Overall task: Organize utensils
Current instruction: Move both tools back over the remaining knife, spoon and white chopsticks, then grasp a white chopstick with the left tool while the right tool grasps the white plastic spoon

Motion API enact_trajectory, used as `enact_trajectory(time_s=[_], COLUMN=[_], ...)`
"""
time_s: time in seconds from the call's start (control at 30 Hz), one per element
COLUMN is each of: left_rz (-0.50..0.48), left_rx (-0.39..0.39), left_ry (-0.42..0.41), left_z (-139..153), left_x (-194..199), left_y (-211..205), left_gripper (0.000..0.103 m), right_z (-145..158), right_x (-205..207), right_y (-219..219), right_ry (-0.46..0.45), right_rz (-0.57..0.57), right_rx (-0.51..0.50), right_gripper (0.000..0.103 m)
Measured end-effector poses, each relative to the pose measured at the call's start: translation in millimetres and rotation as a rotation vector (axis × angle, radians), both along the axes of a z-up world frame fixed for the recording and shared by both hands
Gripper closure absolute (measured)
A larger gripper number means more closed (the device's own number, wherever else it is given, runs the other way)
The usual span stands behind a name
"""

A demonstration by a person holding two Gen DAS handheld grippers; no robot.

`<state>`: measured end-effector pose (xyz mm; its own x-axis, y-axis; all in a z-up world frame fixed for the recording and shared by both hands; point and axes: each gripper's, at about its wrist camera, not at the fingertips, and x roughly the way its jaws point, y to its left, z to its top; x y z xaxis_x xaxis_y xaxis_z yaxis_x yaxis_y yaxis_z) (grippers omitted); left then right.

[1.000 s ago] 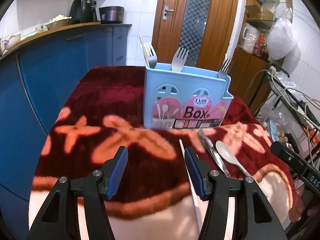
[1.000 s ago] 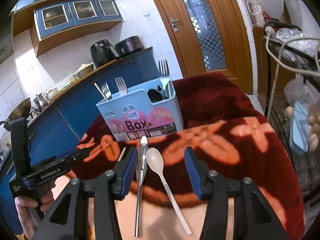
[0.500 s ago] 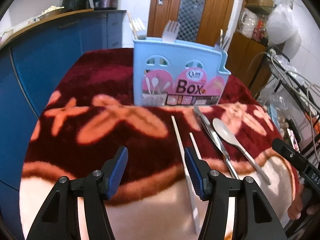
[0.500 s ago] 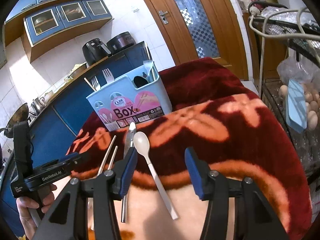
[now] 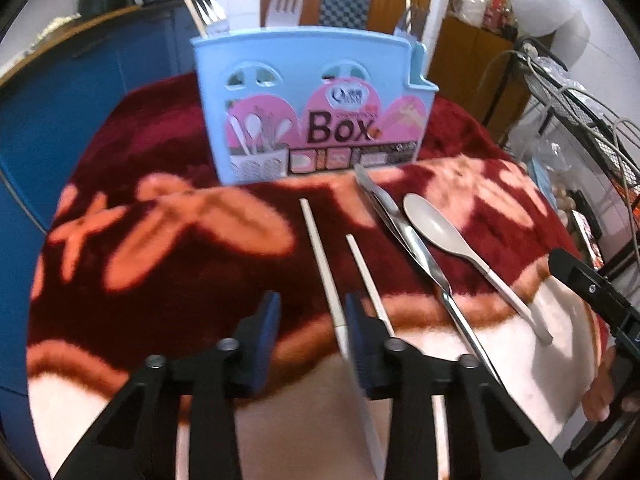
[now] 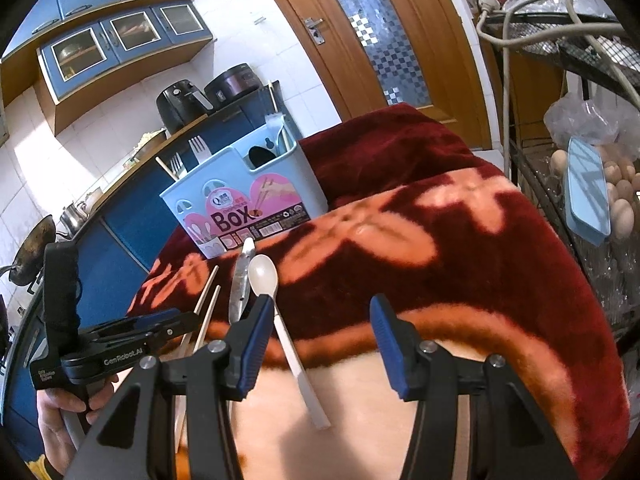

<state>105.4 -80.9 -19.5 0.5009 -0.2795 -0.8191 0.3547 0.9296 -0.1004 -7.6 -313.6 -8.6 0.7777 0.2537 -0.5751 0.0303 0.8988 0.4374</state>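
Observation:
A light blue utensil box labelled "Box" stands on the red flowered blanket and holds several forks and chopsticks; it also shows in the right wrist view. In front of it lie two white chopsticks, metal tongs and a beige spoon. My left gripper is open, low over the blanket, with the longer chopstick's near end just inside its right finger. My right gripper is open above the spoon's handle. The left gripper also shows in the right wrist view.
A wire rack with eggs, bags and cables stands right of the table. Blue kitchen cabinets run along the left. A wooden door is behind the box. The blanket's pale edge is nearest me.
My left gripper has moved forward, down and to the right, toward the chopsticks, and its jaws have narrowed. My right gripper has drawn back and tilted, staying open over the spoon's handle.

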Motion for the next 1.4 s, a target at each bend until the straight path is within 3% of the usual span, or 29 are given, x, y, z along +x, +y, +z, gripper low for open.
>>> enact_trajectory(time_s=[0.13,0.37,0.53,0.83,1.13,1.4], left_rz=[-0.039,-0.061,-0.070,-0.039,-0.004,0.034], left_rx=[-0.006,0.051,0.046,-0.051,-0.169,-0.159], left_ry=[0.042,0.104,0.138,0.140,0.137,0.138], left_z=[-0.9,-4.3,-4.3,-4.3,-3.3,-1.6], left_x=[3.8,12.4,18.4,17.0,7.2,3.7], left_y=[-5.8,-17.5,-19.6,-1.9,23.1,47.0], left_gripper=[0.086,0.087,0.088,0.098,0.098,0.098], right_z=[-1.2,-2.0,-2.3,2.9,12.3,17.4], right_x=[-0.6,-1.2,-2.5,-6.0,0.8,23.8], right_y=[-1.4,-1.8,-0.5,5.2,13.3,29.0], right_ry=[-0.003,-0.002,0.000,0.003,0.046,0.160], right_rz=[0.003,0.003,0.007,0.026,0.063,0.170], right_rx=[0.009,0.011,0.013,-0.009,-0.061,-0.166], right_gripper=[0.050,0.050,0.050,0.050,0.050,0.050])
